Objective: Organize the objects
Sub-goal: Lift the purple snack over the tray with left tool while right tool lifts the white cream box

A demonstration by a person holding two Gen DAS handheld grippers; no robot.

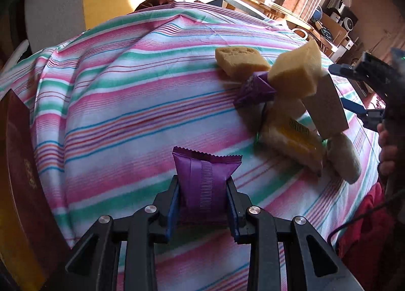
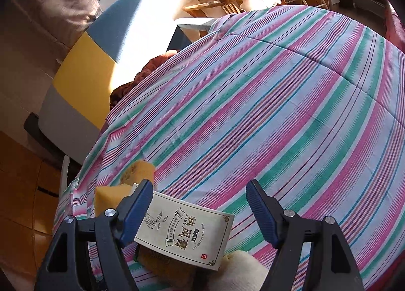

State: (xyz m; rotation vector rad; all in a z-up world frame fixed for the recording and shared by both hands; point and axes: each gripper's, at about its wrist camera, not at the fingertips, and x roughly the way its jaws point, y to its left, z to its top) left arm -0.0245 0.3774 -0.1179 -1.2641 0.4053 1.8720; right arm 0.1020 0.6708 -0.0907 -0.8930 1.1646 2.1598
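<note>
Your striped cloth [image 1: 131, 104] covers the table. Near its right edge, sponges [image 1: 295, 73] and a printed box [image 2: 187, 227] lie piled. Your right gripper [image 2: 200, 212] hangs spread above that box. Your left gripper [image 1: 203, 201] pinches a purple packet [image 1: 205, 177].

The lower end of the purple packet [image 1: 206, 184] was hidden between the pads of the left hand-held gripper [image 1: 202, 205]. At nine o'clock a dark red box [image 1: 17, 177] was cut off by the picture's edge. At three o'clock the right hand-held gripper [image 1: 364, 81] was blurred and partly out of frame. In the right wrist view, the printed card [image 2: 187, 232] covered most of a brown item [image 2: 162, 265] beneath it, unidentifiable.
</note>
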